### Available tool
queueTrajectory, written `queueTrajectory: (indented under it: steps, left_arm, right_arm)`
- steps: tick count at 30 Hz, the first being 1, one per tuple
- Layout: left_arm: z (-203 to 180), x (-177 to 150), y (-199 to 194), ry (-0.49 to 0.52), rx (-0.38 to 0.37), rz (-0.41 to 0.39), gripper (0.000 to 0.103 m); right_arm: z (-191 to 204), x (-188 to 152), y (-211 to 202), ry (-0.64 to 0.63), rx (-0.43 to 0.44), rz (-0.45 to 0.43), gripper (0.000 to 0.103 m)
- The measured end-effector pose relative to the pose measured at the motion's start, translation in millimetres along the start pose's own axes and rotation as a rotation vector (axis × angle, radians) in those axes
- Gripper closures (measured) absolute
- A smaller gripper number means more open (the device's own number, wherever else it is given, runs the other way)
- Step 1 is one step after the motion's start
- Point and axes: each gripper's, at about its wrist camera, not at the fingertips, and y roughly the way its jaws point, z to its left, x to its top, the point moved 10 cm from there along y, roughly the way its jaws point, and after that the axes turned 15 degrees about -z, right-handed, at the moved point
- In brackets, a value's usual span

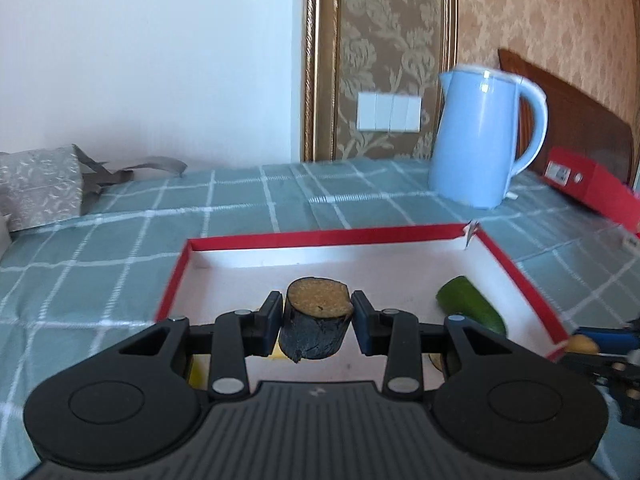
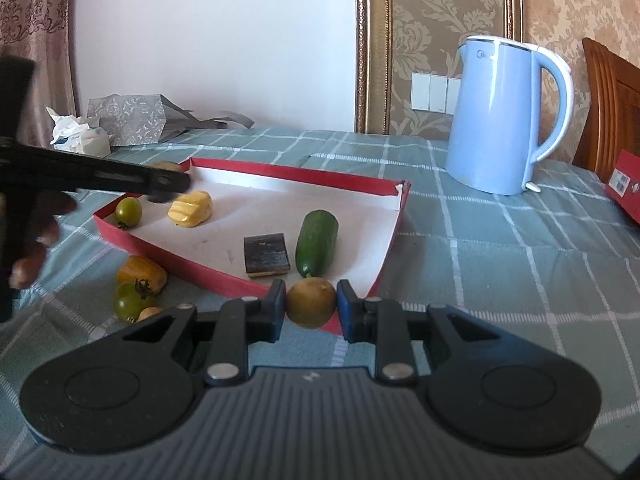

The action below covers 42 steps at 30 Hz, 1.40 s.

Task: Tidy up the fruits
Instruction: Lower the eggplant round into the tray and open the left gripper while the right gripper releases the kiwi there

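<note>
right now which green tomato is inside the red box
The one in the box's far left corner, beside the yellow piece. The other green tomato lies outside on the cloth, near the front wall.

White wall [image 1: 160, 60], damask wallpaper [image 1: 380, 40].

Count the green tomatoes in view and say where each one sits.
2. One green tomato sits in the red tray's left corner; the other lies on the tablecloth outside it. Others may hide behind the left claw.

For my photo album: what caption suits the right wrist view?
Right gripper clasps a small brownish fruit beside the red tray.
</note>
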Motion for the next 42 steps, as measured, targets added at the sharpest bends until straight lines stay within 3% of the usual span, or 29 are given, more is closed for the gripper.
queueTrajectory:
  steps: [5, 9, 17, 23, 30, 36, 42]
  left_arm:
    - [-2.1, -10.2, 34.4, -0.037, -0.008, 0.050, 0.067]
    - [-7.5, -9.3, 43.6, 0.016, 0.010, 0.032, 0.067]
    - [-6.1, -11.8, 53.1, -0.012, 0.015, 0.029, 0.067]
    - [1.9, -6.5, 37.8, -0.036, 0.031, 0.014, 0.067]
    - [26.3, -8.4, -12.3, -0.045, 0.087, -0.027, 0.067]
    - [48.7, -23.9, -36.5, -0.117, 0.123, -0.011, 0.067]
    - [60.0, -28.2, -41.3, -0.118, 0.152, -0.019, 0.067]
  right_arm:
    - [-5.1, 0.7, 5.4, 0.007, -0.004, 0.003, 0.077]
    - [-7.6, 0.9, 10.4, 0.008, -0.005, 0.007, 0.077]
    - [-7.6, 0.7, 14.3, 0.007, -0.002, 0.005, 0.077]
    - [-2.8, 4.9, 15.3, -0.004, 0.005, -0.001, 0.077]
    - [13.6, 22.8, 21.8, -0.024, 0.032, -0.030, 0.077]
    - [40.0, 36.8, 47.0, -0.055, 0.073, -0.032, 0.077]
    - [66.0, 40.4, 84.9, -0.100, 0.093, 0.008, 0.077]
